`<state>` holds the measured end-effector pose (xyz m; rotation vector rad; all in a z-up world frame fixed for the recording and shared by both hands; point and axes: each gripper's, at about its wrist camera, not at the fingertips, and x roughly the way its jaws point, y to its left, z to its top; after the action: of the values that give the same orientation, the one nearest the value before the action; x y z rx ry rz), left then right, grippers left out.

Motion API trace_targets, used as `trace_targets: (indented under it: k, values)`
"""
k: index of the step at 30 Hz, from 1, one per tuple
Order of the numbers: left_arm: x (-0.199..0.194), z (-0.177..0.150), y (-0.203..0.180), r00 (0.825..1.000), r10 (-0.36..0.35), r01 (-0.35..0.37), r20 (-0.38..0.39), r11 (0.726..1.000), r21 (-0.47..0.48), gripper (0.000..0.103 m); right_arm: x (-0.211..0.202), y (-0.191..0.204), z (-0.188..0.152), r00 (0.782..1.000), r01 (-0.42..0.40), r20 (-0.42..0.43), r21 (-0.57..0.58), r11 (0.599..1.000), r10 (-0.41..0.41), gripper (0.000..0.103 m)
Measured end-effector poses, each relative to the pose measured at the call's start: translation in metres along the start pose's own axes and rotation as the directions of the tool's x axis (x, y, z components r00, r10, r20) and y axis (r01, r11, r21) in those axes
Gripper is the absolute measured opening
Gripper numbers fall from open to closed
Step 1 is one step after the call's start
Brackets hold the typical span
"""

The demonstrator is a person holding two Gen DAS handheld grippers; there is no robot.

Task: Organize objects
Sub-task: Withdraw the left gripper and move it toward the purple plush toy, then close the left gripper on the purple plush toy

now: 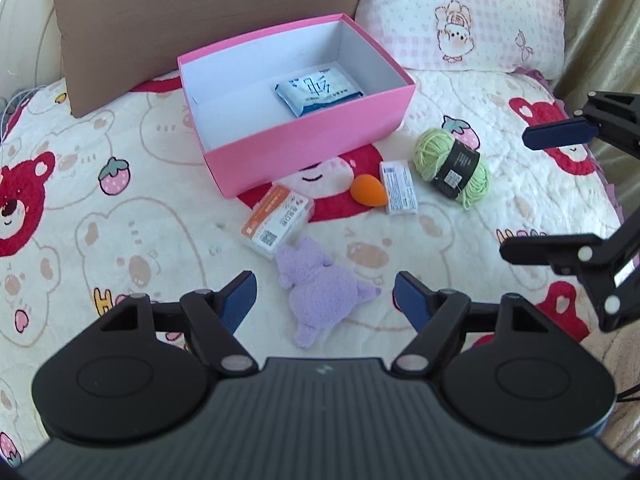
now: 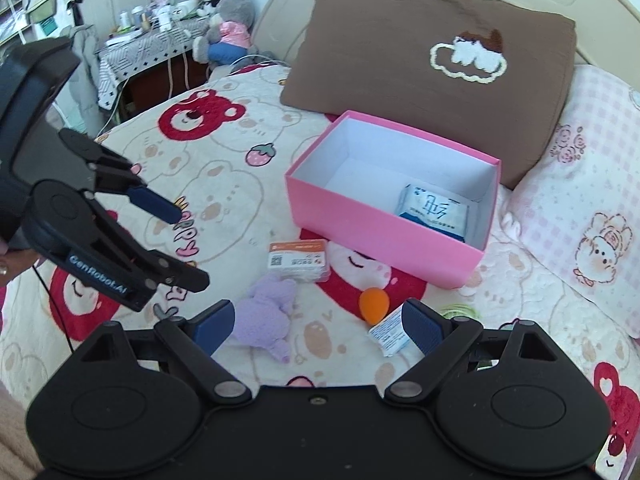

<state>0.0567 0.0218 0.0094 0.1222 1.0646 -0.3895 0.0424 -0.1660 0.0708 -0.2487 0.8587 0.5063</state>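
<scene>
Both claws wide open, gripping nothing: left gripper (image 1: 325, 298) angled down over the fuzzy lilac plush toy (image 1: 320, 290), right gripper (image 2: 318, 326) tilted down alongside. Bear-print quilted bedspread (image 1: 120, 216) underneath. Open pink cardboard box (image 1: 304, 152) near the brown pillow (image 1: 200, 20), blue-white tissue pack (image 1: 318, 90) inside. Out front: green yarn ball (image 1: 452, 166), orange-labelled clear case (image 1: 278, 222), white sachet (image 1: 398, 188), orange teardrop sponge (image 1: 368, 194).

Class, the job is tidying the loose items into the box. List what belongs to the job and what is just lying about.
Job: pink box, tissue pack inside it, purple plush, orange sponge, labelled case, white packet, green yarn.

Lying about: brown pillow, pink pillow, stuffed toys.
</scene>
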Motion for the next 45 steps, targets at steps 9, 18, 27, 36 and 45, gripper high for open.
trace_targets:
  k: [9,18,27,36,45]
  values:
    - [0.022,-0.016,0.008,0.996,-0.080,0.077,-0.048,0.995,-0.060,0.075,0.027,0.016,-0.018,0.996,-0.071,-0.053,-0.016,0.997,0.070,0.093]
    - [0.051,-0.023,0.021,0.991,-0.125,0.117,-0.056,0.986,-0.118,0.075,0.070,0.027,-0.036,0.986,-0.148,-0.066,0.043,0.988,0.151,0.092]
    - [0.074,-0.025,0.029,0.989,-0.143,0.135,-0.035,0.979,-0.155,0.073,0.094,0.035,-0.033,0.984,-0.160,-0.077,0.019,0.987,0.161,0.092]
    - [0.102,-0.040,0.038,0.983,-0.182,0.170,-0.038,0.960,-0.221,0.073,0.126,0.048,-0.044,0.987,-0.156,-0.046,-0.015,0.988,0.155,0.092]
    - [0.134,-0.061,0.050,0.983,-0.185,0.179,0.012,0.931,-0.319,0.069,0.168,0.033,-0.080,0.993,-0.114,0.014,0.062,0.992,0.113,0.090]
